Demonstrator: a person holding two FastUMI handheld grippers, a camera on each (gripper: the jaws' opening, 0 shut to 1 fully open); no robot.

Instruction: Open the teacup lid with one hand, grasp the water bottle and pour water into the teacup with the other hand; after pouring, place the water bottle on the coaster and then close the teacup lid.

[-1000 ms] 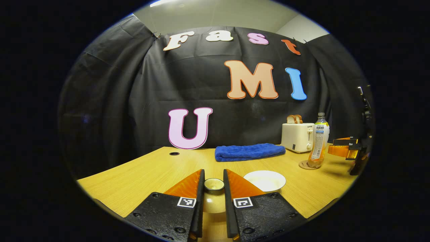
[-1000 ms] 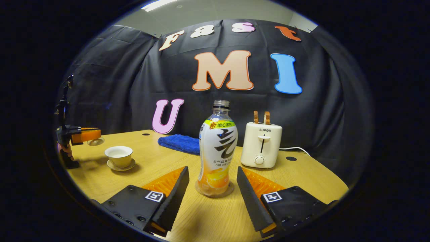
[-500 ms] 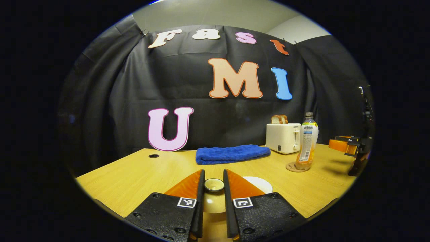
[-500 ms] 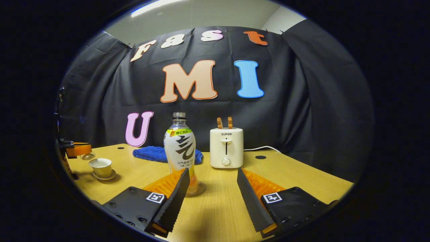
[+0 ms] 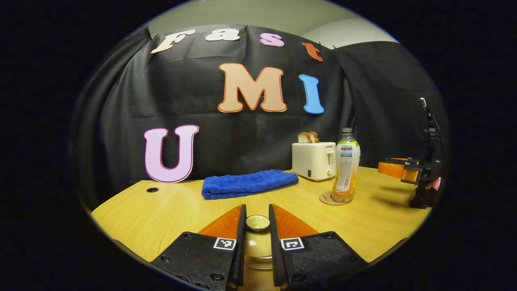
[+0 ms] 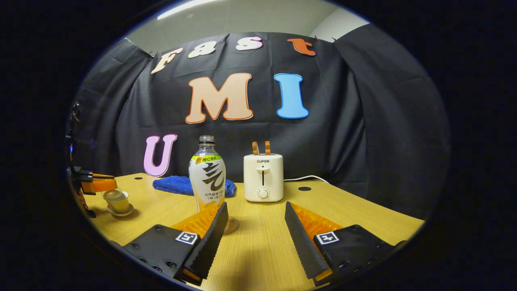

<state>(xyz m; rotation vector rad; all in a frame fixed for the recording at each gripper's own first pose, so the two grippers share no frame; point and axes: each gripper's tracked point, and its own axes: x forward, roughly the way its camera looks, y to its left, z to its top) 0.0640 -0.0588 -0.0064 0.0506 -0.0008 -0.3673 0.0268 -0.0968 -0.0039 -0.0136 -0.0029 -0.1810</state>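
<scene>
A: The left gripper is clamped on the lid knob, just above the teacup.

B: It should lower straight, centred. The right gripper is apart, empty; the water bottle stands on the coaster.

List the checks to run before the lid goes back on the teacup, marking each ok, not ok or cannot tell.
1. Water bottle upright on the coaster: ok.
2. Right claw open, apart from the bottle: ok.
3. Left claw shut on the knob of the lid: ok.
4. Lid lined up over the teacup: ok, judging by the right gripper view.
5. Lid already seated on the rim: cannot tell.
6. Water in the teacup: cannot tell, the lid hides it.
</scene>
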